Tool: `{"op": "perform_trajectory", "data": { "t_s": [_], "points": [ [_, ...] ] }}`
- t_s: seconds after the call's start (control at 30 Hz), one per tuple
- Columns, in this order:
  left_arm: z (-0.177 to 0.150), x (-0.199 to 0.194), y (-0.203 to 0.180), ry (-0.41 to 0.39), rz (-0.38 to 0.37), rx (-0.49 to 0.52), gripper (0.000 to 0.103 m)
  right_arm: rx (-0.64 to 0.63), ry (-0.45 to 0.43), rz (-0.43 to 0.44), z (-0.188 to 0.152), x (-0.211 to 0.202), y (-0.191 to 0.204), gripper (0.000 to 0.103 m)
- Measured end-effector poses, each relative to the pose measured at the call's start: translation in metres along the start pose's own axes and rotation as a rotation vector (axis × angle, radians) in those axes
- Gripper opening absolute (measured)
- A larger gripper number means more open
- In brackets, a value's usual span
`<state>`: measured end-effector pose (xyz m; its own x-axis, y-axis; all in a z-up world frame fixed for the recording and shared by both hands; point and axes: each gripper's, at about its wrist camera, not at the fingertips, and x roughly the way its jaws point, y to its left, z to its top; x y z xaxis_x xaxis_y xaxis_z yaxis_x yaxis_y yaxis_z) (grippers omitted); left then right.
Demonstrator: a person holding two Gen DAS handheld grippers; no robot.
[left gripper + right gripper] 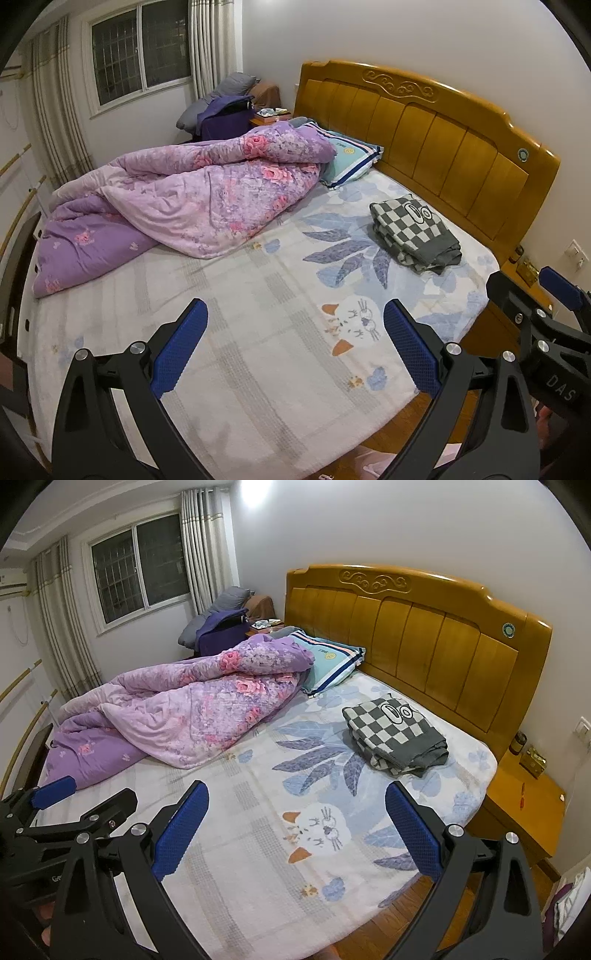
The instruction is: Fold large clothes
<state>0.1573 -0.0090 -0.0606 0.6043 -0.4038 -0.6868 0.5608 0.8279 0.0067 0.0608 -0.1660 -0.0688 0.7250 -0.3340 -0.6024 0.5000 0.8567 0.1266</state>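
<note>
The folded checkered garment, grey and white with a dark grey band along its near edge, lies flat near the head corner of the bed on my right side, just short of the wooden headboard. Nothing touches it; it rests on the printed sheet over a pattern of blue leaves, with a cartoon cat face printed closer to the near edge.

My left gripper hangs above the near edge of the bed, its blue-padded fingers spread wide with nothing between them. My right gripper is held the same way over the near edge, fingers wide apart and empty. Each shows in the other's view: the right one at the right border of the left wrist camera, the left one at the lower left of the right wrist camera. Both are well apart from the garment.

Across the far side of the bed a purple floral quilt is heaped, reaching from the foot edge to the head, where it overlaps a striped teal pillow against the headboard. Beyond the right edge stands a wooden nightstand. A barred window with pale curtains sits in the far wall.
</note>
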Motion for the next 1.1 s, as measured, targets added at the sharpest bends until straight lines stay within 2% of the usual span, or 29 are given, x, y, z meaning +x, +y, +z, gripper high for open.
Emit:
{"op": "perform_trajectory", "data": {
  "t_s": [0.47, 0.7, 1.1],
  "points": [
    [0.002, 0.000, -0.002, -0.006, 0.019, 0.011, 0.096, 0.008, -0.008, -0.005, -0.001, 0.003, -0.003, 0.093],
    [0.007, 0.001, -0.005, 0.007, -0.008, 0.009, 0.096, 0.014, -0.005, 0.003, -0.006, 0.002, -0.004, 0.093],
    [0.008, 0.001, -0.009, 0.001, -0.001, 0.020, 0.096, 0.023, -0.004, 0.002, -0.009, -0.001, -0.004, 0.093]
  ]
}}
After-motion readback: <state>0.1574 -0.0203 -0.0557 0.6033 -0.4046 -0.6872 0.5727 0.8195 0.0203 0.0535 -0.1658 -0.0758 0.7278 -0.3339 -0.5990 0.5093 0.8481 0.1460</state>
